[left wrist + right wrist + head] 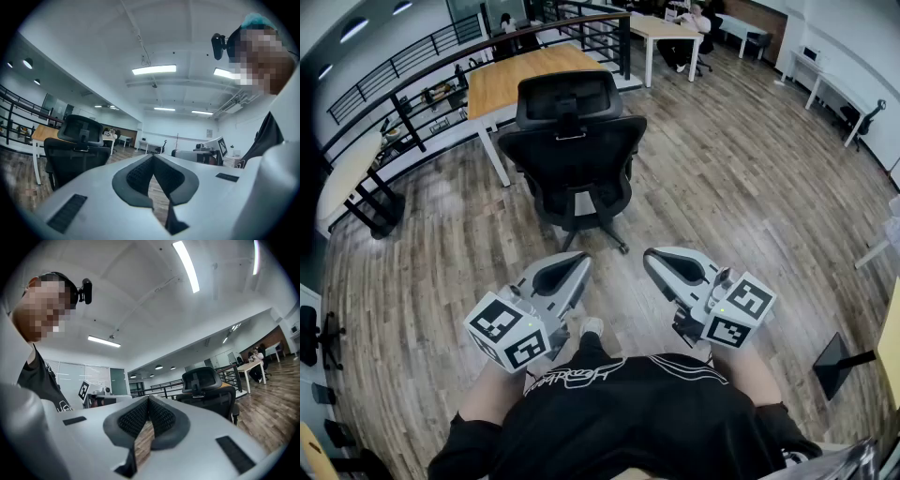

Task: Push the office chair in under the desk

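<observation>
Office chair (572, 155) stands upper centre of frame, just in front of the wooden desk (520, 80); left gripper (579, 262) and right gripper (652, 256) hover lower centre, well apart from it. Both pairs of jaws closed, empty.
</observation>
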{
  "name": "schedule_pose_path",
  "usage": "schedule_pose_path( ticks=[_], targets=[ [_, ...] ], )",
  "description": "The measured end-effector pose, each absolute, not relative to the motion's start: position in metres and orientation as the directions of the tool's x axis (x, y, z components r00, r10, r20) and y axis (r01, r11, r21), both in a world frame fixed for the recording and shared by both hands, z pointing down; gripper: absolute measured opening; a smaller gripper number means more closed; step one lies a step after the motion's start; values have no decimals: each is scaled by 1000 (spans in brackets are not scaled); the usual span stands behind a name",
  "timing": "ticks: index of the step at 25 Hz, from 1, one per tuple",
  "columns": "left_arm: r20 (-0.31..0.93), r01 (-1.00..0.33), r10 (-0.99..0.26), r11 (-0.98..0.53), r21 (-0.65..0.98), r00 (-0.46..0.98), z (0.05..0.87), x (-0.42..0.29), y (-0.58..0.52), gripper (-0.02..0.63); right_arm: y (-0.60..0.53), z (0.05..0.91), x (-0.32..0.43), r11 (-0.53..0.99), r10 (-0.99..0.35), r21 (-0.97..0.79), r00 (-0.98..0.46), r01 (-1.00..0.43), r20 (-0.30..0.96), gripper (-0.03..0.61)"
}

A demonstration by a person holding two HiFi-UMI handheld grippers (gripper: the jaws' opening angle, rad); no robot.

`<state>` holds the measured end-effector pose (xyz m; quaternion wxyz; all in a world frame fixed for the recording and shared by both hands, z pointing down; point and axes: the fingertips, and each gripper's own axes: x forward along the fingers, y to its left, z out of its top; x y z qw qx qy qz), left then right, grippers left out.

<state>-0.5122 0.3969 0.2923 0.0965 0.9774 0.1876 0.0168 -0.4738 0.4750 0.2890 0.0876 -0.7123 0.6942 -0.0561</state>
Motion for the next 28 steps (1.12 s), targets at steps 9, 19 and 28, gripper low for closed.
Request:
schedule_pose_path(
  ticks=[9,19,28],
  targets=[
    [0,382,389,-904,194,921,310,-492,381,8,457,304,-450,-58,-997,-196,66,-979,-33,41],
    [52,352,369,-914,204,928,342,-419,289,9,382,331,-372,-138,-990,-234,135,-962,29,43],
    [131,268,286,-953,140,949,381,-329,154,11,286,377,-265,-266,-956,-190,235,-945,175,44]
  ],
)
